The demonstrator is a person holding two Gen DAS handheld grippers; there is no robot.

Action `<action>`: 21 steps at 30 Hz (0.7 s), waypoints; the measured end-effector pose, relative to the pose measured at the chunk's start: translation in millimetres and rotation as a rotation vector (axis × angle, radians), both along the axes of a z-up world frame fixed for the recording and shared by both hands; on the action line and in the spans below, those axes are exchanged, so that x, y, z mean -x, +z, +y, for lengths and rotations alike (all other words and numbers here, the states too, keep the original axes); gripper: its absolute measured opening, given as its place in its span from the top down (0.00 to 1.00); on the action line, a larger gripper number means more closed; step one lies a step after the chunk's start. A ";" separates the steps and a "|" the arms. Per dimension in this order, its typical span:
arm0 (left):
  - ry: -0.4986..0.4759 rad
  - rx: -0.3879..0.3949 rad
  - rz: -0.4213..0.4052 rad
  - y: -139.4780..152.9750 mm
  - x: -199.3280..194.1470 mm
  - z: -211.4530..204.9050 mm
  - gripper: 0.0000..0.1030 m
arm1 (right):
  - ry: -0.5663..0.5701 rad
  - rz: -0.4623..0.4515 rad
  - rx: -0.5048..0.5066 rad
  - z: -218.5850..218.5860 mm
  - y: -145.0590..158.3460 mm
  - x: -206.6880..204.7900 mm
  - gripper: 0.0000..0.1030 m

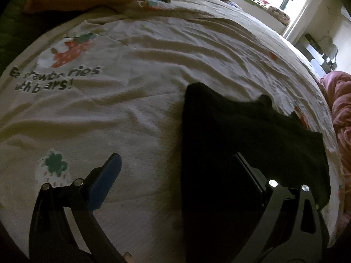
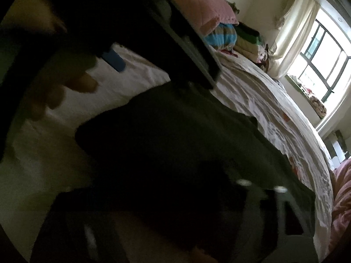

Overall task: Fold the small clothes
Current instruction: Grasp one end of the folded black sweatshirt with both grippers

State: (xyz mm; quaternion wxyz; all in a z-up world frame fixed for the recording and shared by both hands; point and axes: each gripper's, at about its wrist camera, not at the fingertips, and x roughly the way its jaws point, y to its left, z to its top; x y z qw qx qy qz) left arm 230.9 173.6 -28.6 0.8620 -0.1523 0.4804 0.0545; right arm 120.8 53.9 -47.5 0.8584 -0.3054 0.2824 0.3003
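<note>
- Plainly, the left tongs [image 1: 175, 168] stood wide apart above the bed, nothing clamped between them.
- One of their fingers [image 1: 109, 175], faced with a blue pad, hung over bare bedsheet [image 1: 131, 100]; the other finger was over the near edge of the black garment [image 1: 252, 135], and whether it touched the cloth could not be told.
- The black garment lay flat on the sheet, spreading ahead of the left tongs and off to their right side, with its far edge rumpled.
- To the left of those tongs, the sheet carried a green clover print [image 1: 54, 162] close by and a strawberry print [image 1: 70, 50] with lettering farther ahead.
- From the right wrist view, the right tongs [image 2: 197, 197] were dark and blurred low in the frame, right over the dark garment [image 2: 175, 131]; whether they were apart or clamped on the cloth could not be told.
- Ahead of the right tongs, the left tongs showed as a dark frame with a blue pad [image 2: 114, 61], a person's fingers [image 2: 85, 83] beside them.
- Pillows [image 2: 208, 11] and folded bedding sat far ahead, and a window [image 2: 324, 59] lay off to the right.
</note>
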 end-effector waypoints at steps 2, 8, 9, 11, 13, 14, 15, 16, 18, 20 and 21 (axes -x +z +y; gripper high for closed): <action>-0.006 0.008 0.005 -1.7 -2.9 -1.5 0.09 | 0.003 -0.024 -0.017 -2.0 4.1 3.5 0.72; -0.013 0.019 0.014 -2.2 -6.2 -4.7 0.09 | -0.012 -0.058 -0.075 -11.4 15.5 6.2 0.80; -0.016 0.018 0.014 -1.6 -6.6 -5.7 0.09 | -0.013 -0.059 -0.088 -13.6 17.9 6.0 0.81; -0.020 0.028 0.013 -0.8 -7.8 -8.4 0.09 | -0.018 -0.059 -0.112 -18.0 22.0 6.1 0.81; -0.031 0.059 0.009 0.6 -8.5 -11.6 0.09 | -0.023 -0.058 -0.138 -23.4 26.7 5.6 0.82; -0.037 0.074 0.005 2.0 -9.0 -14.6 0.09 | -0.025 -0.059 -0.144 -24.8 28.7 7.6 0.82; -0.047 0.083 0.001 3.7 -9.6 -18.0 0.09 | -0.028 -0.062 -0.152 -27.0 30.7 8.9 0.82; -0.058 0.088 -0.004 5.1 -10.3 -21.3 0.09 | -0.030 -0.066 -0.158 -28.6 32.3 10.0 0.82; -0.090 0.124 -0.008 7.9 -12.1 -30.2 0.09 | -0.040 -0.075 -0.176 -32.9 36.1 13.1 0.82; -0.110 0.155 -0.008 10.2 -12.8 -37.6 0.24 | -0.057 -0.078 -0.205 -40.2 41.4 14.6 0.82; -0.115 0.160 -0.009 12.6 -12.8 -41.8 0.33 | -0.064 -0.076 -0.219 -43.7 43.7 15.0 0.83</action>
